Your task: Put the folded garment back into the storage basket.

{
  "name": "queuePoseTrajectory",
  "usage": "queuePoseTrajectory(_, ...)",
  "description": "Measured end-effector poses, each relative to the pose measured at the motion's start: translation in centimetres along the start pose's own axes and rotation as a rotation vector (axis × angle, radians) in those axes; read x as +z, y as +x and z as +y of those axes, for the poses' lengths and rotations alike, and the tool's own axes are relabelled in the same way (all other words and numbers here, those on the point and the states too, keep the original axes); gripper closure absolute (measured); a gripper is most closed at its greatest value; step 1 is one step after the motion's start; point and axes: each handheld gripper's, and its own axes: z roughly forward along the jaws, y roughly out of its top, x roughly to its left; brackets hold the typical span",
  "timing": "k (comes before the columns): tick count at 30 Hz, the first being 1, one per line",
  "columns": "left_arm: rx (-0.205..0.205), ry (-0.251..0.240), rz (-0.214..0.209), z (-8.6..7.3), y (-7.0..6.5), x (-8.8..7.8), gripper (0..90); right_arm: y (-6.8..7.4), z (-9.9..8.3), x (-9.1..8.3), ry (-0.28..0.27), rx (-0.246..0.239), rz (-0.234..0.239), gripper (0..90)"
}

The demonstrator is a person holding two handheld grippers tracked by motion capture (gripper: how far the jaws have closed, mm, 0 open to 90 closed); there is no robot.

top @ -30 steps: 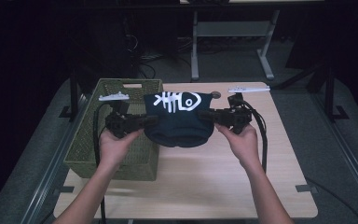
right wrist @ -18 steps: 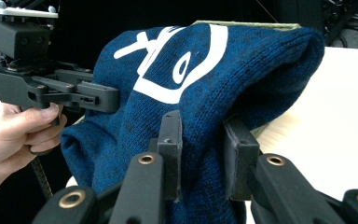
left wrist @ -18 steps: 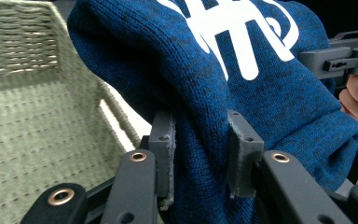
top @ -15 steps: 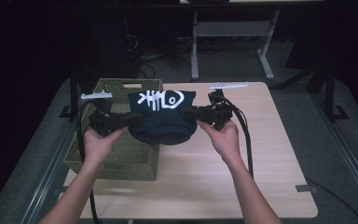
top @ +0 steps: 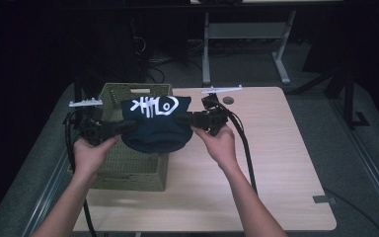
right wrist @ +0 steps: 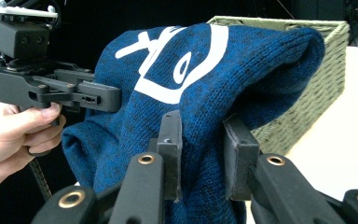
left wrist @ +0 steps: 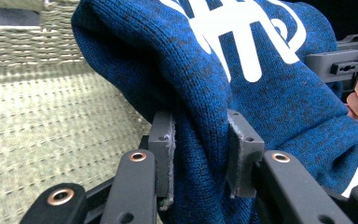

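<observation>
Blue knit beanie (top: 154, 129) with white fish-bone print, stretched in the air between left gripper (top: 120, 127) and right gripper (top: 186, 118), each clamped on an opposite edge, above the green woven basket (top: 128, 170) on the table (top: 276, 163).

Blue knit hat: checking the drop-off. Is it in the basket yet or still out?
Out. The blue knit hat hangs above the basket, clamped between the left gripper and right gripper.
</observation>
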Motion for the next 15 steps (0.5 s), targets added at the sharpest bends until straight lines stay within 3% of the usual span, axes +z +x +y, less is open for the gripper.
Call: queuePoseTrajectory(15, -0.038, -0.001, 0.048, -1.1, 2.7, -1.9, 67.3, 1.1, 0.2, 4.2, 0.03, -0.007, 0.023, 71.6)
